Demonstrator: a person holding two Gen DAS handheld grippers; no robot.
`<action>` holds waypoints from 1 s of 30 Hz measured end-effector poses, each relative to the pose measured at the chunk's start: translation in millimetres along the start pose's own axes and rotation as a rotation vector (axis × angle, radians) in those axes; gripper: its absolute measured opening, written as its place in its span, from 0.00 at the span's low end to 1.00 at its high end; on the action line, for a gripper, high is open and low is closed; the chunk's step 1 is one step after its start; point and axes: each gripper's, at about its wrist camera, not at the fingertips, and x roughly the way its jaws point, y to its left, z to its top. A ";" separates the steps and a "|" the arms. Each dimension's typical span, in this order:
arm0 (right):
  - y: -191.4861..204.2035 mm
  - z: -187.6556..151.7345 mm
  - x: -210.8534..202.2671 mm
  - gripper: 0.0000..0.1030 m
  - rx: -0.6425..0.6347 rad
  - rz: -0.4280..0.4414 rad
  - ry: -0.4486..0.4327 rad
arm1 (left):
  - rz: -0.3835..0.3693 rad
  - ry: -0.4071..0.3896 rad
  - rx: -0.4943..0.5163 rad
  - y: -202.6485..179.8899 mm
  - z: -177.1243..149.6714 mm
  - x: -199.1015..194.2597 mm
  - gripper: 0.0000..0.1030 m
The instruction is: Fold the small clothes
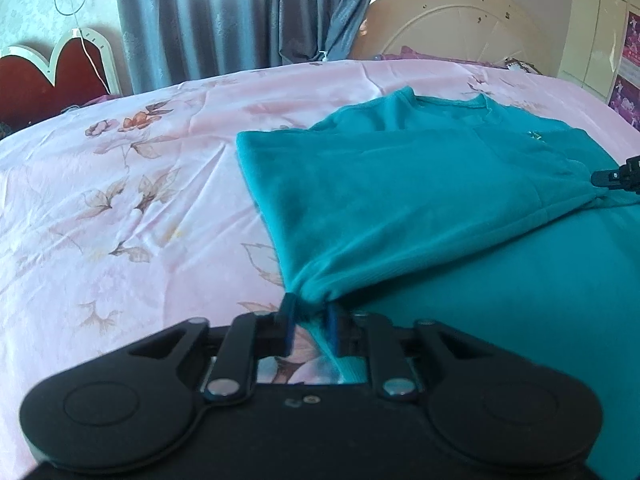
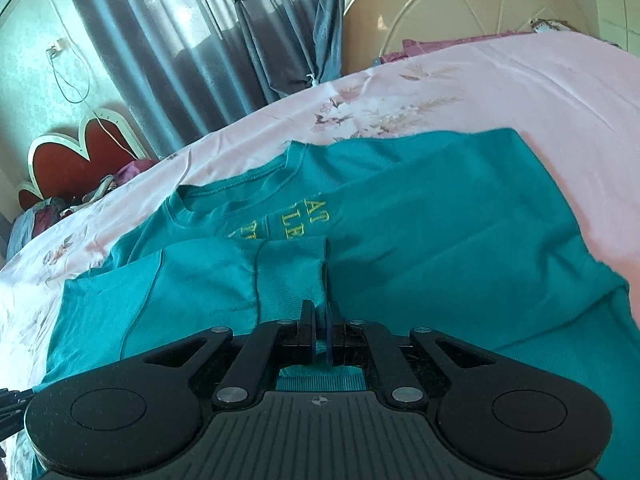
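Note:
A teal T-shirt (image 1: 400,200) lies on a pink floral bedsheet (image 1: 120,200), with its left side folded over the body. My left gripper (image 1: 311,320) is shut on a bunched corner of the shirt's folded edge. In the right wrist view the shirt (image 2: 440,240) shows yellow lettering (image 2: 316,216) near the collar. My right gripper (image 2: 319,328) is shut on the cuff of the folded sleeve (image 2: 292,276). The right gripper's tip also shows at the right edge of the left wrist view (image 1: 616,178).
The bed fills both views. Grey curtains (image 1: 240,20) hang behind it. A red heart-shaped headboard (image 1: 52,76) stands at the far left, with bundled clothes (image 2: 80,200) beside it. A round beige tabletop (image 1: 460,24) leans against the wall at the far right.

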 end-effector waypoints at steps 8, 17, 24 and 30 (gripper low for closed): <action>2.8 -3.5 11.0 0.12 0.029 0.014 0.030 | -0.004 -0.006 -0.031 -0.6 -7.6 -0.8 0.29; 25.3 2.1 -25.0 0.38 -0.110 -0.116 -0.074 | 0.006 -0.116 -0.110 17.7 -1.9 -48.6 0.59; 61.5 -17.0 18.7 0.45 -0.245 -0.107 0.104 | -0.103 0.018 -0.046 -27.0 23.9 7.9 0.56; 39.0 8.8 2.3 0.45 -0.135 -0.063 -0.009 | -0.158 -0.054 -0.071 -11.9 42.3 2.1 0.61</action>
